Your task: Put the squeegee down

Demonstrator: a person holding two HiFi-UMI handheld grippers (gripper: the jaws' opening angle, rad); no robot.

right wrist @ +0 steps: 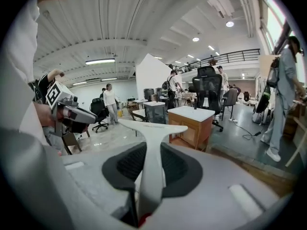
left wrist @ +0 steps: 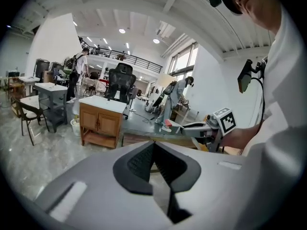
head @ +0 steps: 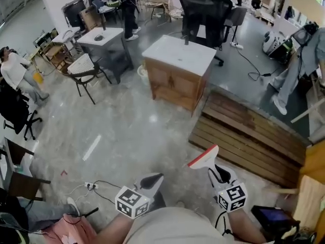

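Observation:
A white squeegee (right wrist: 152, 128) with a T-shaped head and a red edge (head: 203, 157) is held by its handle in my right gripper (right wrist: 152, 150), whose jaws are shut on it. In the head view the right gripper (head: 216, 172) hangs low over the floor, with the squeegee head pointing forward and left. The left gripper view shows the same squeegee (left wrist: 169, 125) out ahead. My left gripper (head: 151, 181) is beside the right one, to its left. Its pads meet at the tips (left wrist: 153, 146) with nothing between them.
A wooden cabinet with a white top (head: 177, 60) stands ahead. A low slatted wooden platform (head: 249, 131) lies ahead and to the right. Chairs (head: 84, 70), a grey table (head: 104, 37) and several people are farther back. Cables (head: 89, 187) lie on the concrete floor at the near left.

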